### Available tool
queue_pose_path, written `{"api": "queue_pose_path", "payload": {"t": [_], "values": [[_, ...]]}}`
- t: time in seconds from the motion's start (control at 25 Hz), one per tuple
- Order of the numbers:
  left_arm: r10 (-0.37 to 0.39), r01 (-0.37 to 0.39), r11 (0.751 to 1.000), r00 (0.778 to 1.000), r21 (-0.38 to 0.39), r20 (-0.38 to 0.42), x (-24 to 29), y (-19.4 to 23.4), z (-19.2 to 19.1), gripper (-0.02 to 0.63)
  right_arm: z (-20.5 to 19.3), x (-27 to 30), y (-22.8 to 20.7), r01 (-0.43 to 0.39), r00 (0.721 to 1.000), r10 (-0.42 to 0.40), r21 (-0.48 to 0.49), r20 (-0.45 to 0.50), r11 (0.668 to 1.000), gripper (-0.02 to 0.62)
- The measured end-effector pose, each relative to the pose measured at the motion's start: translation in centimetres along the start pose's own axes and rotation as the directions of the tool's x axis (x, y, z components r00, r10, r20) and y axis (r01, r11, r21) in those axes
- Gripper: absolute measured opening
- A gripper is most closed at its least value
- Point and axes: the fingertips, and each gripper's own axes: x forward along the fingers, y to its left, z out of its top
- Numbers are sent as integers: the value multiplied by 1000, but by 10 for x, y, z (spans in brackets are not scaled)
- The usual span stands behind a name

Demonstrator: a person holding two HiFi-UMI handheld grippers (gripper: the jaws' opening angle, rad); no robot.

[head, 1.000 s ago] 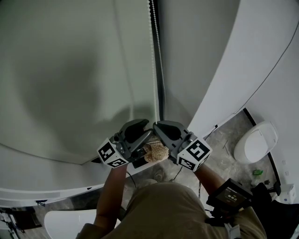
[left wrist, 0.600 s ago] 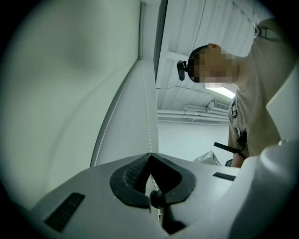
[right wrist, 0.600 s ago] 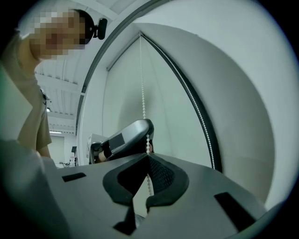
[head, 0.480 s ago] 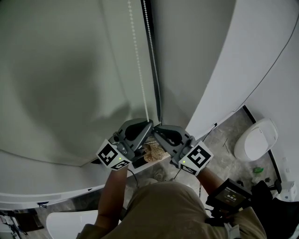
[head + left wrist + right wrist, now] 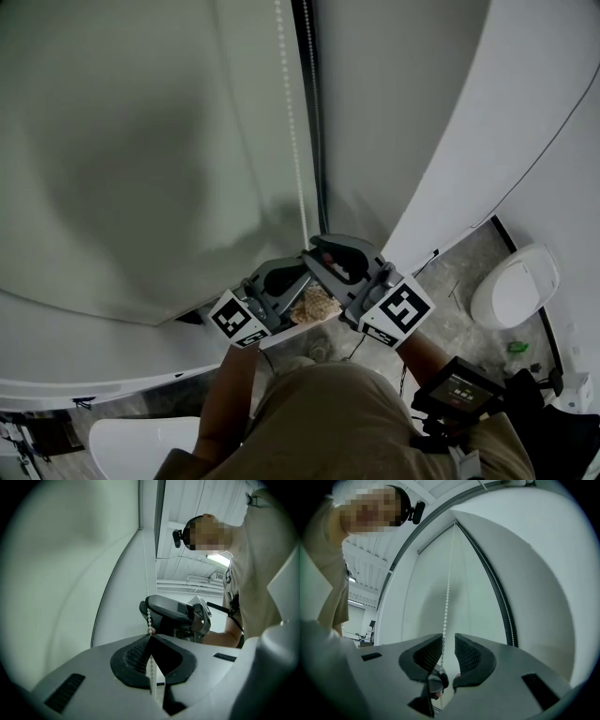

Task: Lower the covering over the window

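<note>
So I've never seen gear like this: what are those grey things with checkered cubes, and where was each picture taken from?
Those are hand-held grippers, one in each hand of a person. One picture looks down from a head camera; two come from cameras on the grippers. The left hand-held gripper is clamped on the blind's bead chain. The right hand-held gripper has just been opening; the chain passes between its jaws unpinched. The pale blind hangs behind.

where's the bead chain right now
In the head view the bead chain hangs centre, beside the dark frame strip, into the shut left gripper; it runs between the right gripper's jaws, which have just been opening.
</note>
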Motion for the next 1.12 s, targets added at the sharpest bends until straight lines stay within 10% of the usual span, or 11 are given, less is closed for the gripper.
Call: {"api": "queue_pose_path", "payload": {"t": [0.6, 0.8, 1.12], "values": [[-32, 41, 997, 992, -70, 125, -20, 16, 35, 96, -6, 5, -8, 24, 1000, -25, 64, 3, 998, 6], [-34, 31, 999, 987, 24, 160, -7, 21, 76, 130, -52, 4, -3, 24, 995, -17, 71, -95, 997, 6], [52, -56, 997, 994, 43, 97, 23, 34, 72, 23, -76, -1, -2, 7, 988, 17, 158, -152, 987, 6]]}}
